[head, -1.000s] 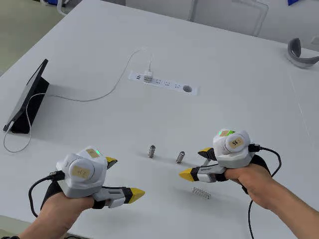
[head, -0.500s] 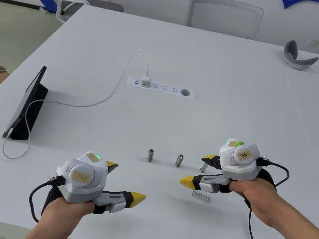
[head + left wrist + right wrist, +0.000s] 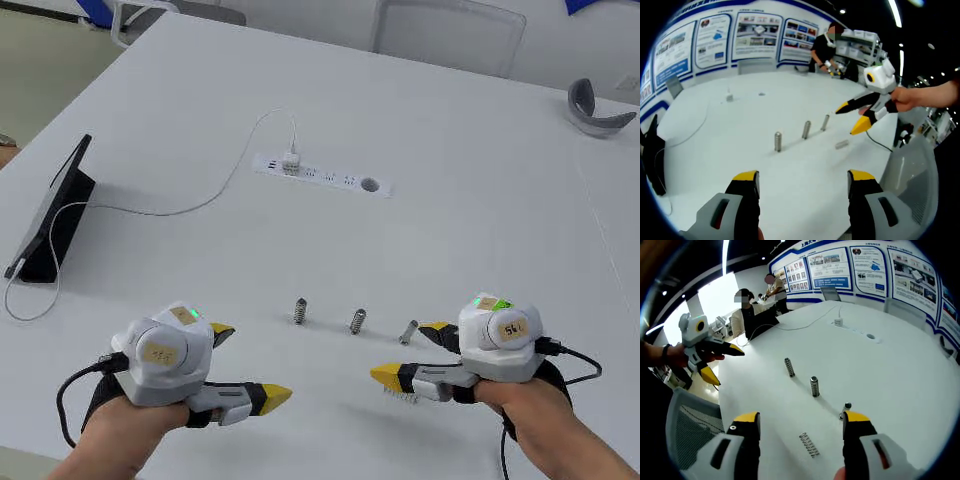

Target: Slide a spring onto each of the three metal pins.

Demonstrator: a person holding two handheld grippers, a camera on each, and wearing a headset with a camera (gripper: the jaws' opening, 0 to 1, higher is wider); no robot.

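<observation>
1. Now, compared with a second ago, the right tongs [image 3: 411, 350] have drawn back toward the person and off to the right of the pin row. The left tongs [image 3: 248, 361] hang much where they were.
2. That retreat uncovers the third pin [image 3: 408, 331], which the right tongs hid before. The loose spring [image 3: 402, 396] lay in plain sight then; in the head view it is now partly covered by the lower jaw of the right tongs.
3. Both tongs gape wide, with nothing between their jaws.
4. The three pins stand in a row on the white desk [image 3: 450, 230], between the two tongs. The left pin [image 3: 300, 311] and the middle pin [image 3: 357, 321] each wear a coiled spring, while the third is bare metal.
5. The loose spring lies flat on the desk on the person's side of the row, nearest the bare pin. In the right gripper view it lies between that view's jaws, short of the pins.
6. The near desk edge runs just under both hands. Beyond the pins, bare white desk reaches as far as a power strip [image 3: 320, 177]. A tablet [image 3: 50, 215] stands well off to the left near that edge, and a grey curved band [image 3: 595, 110] lies at the far right.
</observation>
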